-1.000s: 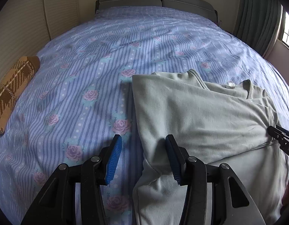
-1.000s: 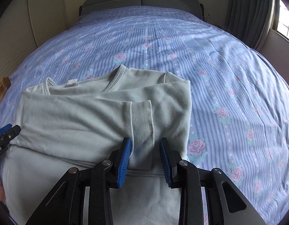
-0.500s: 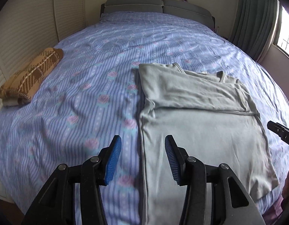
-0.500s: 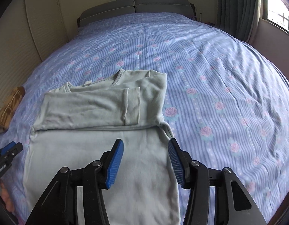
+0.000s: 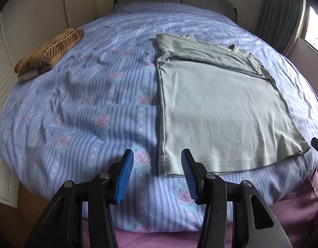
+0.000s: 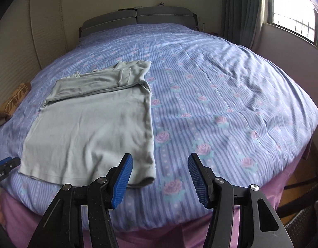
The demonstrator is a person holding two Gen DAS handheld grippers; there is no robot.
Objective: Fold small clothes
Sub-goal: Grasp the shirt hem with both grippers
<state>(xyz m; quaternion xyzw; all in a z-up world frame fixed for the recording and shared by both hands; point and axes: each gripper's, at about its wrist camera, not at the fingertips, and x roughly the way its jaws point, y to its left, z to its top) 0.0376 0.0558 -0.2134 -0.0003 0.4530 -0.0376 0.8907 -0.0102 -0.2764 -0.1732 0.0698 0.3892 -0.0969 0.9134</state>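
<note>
**Inspector A:** Start with the tools. What did you record?

**Inspector B:** The left hand-held gripper (image 5: 156, 173) was spread wide and held nothing. It hovered at the foot of the bed (image 5: 86, 107), with the shirt's near-left hem corner lying between its fingers but below them. The right hand-held gripper (image 6: 160, 177) was likewise parted and empty, poised beside the near-right hem corner.

**Inspector A:** And the garment?

**Inspector B:** The pale green shirt (image 5: 220, 107) lay flat on the bed near its foot end, collar toward the headboard (image 6: 138, 17). Both sleeves were folded across the chest. The body remained at full length.

**Inspector A:** Progress, then?

**Inspector B:** In my judgement, partway: sleeve folds done, and at least 1 hem-to-collar fold outstanding. Both tools appeared positioned for it.

**Inspector A:** Anything else?

**Inspector B:** A brown patterned knit (image 5: 49, 51) lay apart at the bed's left edge, seemingly already folded.
</note>
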